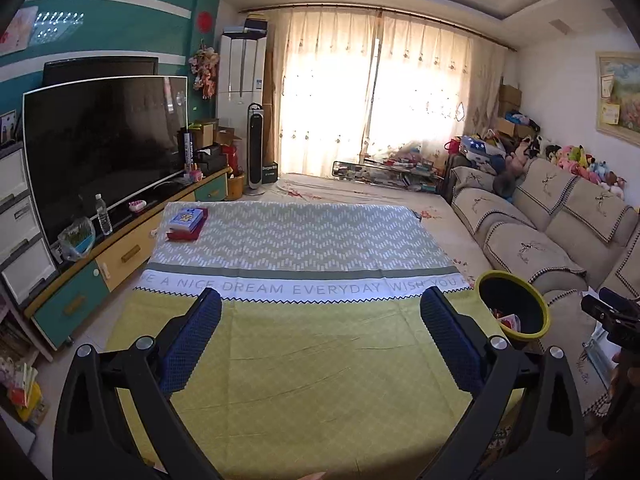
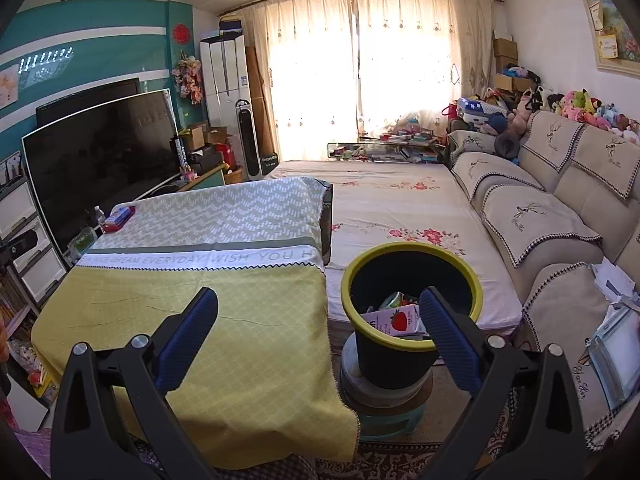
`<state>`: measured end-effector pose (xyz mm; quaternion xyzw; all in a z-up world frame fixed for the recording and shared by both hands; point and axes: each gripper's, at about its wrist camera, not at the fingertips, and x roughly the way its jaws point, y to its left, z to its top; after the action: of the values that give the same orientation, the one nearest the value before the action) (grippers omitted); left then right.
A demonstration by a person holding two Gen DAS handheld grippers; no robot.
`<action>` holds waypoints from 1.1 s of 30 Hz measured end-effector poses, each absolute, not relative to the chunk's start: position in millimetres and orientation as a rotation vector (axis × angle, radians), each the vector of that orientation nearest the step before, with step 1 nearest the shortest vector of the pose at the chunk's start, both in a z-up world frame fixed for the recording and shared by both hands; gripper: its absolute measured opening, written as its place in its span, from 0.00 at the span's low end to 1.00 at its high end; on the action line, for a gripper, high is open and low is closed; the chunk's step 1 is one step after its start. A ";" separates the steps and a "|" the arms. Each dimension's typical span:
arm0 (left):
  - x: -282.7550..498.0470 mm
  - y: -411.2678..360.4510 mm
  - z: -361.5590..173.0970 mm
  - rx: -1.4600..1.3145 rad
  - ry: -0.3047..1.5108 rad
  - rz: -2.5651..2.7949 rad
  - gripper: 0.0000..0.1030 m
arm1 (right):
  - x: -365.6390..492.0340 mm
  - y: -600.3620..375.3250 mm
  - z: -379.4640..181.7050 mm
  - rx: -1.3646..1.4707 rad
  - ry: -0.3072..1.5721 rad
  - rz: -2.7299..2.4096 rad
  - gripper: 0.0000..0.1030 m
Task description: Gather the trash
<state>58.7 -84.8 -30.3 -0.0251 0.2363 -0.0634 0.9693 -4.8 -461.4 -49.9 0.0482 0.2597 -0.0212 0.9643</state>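
A yellow-green cloth covers the tabletop [image 1: 320, 360]; a red box [image 1: 187, 224] sits at its far left corner. Both the left tool [image 1: 320, 340] and right tool [image 2: 319, 336] are wide open and empty. Only the right wrist view shows cartons [image 2: 396, 318] inside the bin [image 2: 412, 344] beside the tabletop's right edge.

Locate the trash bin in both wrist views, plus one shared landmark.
Left wrist: trash bin at right edge, beside the tablecloth's right side, past the right finger.
Right wrist: trash bin lower centre-right, carton inside, partly behind the right finger.
Shared landmark: red box at the table's far-left corner.
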 end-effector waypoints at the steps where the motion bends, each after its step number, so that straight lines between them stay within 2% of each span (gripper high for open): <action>1: 53.6 -82.9 -30.3 -0.050 0.472 -0.124 0.95 | -6.9 -461.1 -50.0 0.094 0.524 -0.047 0.93; 10: 31.4 -93.5 -20.4 -0.021 0.438 -0.129 0.95 | -10.7 -458.9 -49.2 0.093 0.517 -0.062 0.93; 33: 44.8 -99.5 -27.2 -0.046 0.471 -0.148 0.95 | -12.2 -459.0 -48.6 0.093 0.517 -0.055 0.93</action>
<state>44.8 -99.5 -27.2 -0.0230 0.2331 -0.0732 0.9694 -12.2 -459.0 -48.6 0.0462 0.2556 -0.0273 0.9653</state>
